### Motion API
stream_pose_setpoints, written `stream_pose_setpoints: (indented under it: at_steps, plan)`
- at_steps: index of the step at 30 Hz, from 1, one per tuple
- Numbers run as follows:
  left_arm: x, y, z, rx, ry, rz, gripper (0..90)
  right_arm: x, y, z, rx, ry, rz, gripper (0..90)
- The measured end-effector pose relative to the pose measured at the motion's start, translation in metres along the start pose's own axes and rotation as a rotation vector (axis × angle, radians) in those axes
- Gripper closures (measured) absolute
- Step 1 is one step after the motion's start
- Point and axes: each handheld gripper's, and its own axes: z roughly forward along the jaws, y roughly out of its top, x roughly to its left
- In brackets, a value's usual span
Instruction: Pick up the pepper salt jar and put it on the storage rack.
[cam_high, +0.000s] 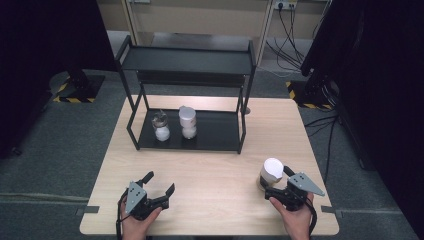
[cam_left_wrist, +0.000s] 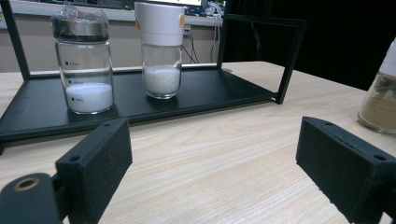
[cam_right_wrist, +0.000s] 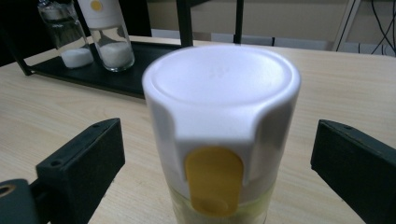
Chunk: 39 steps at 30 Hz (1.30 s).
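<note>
Looking at the high view, the right gripper (cam_high: 281, 181) sits in the lower right of the frame, right up against the white-capped jar (cam_high: 271, 173) standing on the table (cam_high: 215, 175). The right gripper view shows the part that matters: the jar (cam_right_wrist: 222, 135) is upright dead centre between the two jaws, which stand wide apart with clear table on either side, so they aren't touching it yet. The jar's long axis is vertical and the jaws flank it left and right just below the cap, with the yellow tab (cam_right_wrist: 213, 179) facing the camera. My guess is a plain squeeze would catch it, no re-aiming needed.

The left gripper (cam_high: 159, 187) is at the lower left of the high view, jaws also spread and holding nothing, well apart from the jar. So the right hand is clearly the nearer one. In the left gripper view the jar (cam_left_wrist: 380, 100) only peeks in at the right edge.

Farther up the frame stands the black rack (cam_high: 187, 95), with a steel-lidded jar (cam_high: 161, 126) and a second white-capped jar (cam_high: 188, 122) side by side on its lower shelf, both holding white grains. If the jar is meant to go there, the free shelf space is to the right of those two, and the rack's front post (cam_high: 241, 132) looks like the thing to steer around. Nothing stands between gripper and jar right now.
</note>
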Motion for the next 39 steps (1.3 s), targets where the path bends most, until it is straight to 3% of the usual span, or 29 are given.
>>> stream_pose_setpoints:
  at_steps: [10,17,23,30,39]
  plan:
    - [0.0,0.0,0.0,0.001,0.0,-0.001,10.3,-0.001,-0.022,0.011,0.051,-0.024,0.022,7.2]
    - [0.0,0.0,0.0,0.0,-0.001,-0.002,10.3,-0.005,-0.026,0.018,0.039,-0.013,0.027,16.9]
    - [0.0,0.0,0.0,0.002,-0.002,-0.002,10.3,-0.004,-0.028,0.017,0.01,0.0,-0.014,29.8]
    - [0.001,0.0,0.0,0.002,-0.002,-0.003,10.3,-0.002,-0.028,0.017,0.001,-0.007,-0.044,30.9]
    - [0.001,0.0,0.0,0.003,-0.002,-0.004,10.3,0.016,-0.019,0.013,-0.042,0.063,-0.077,31.0]
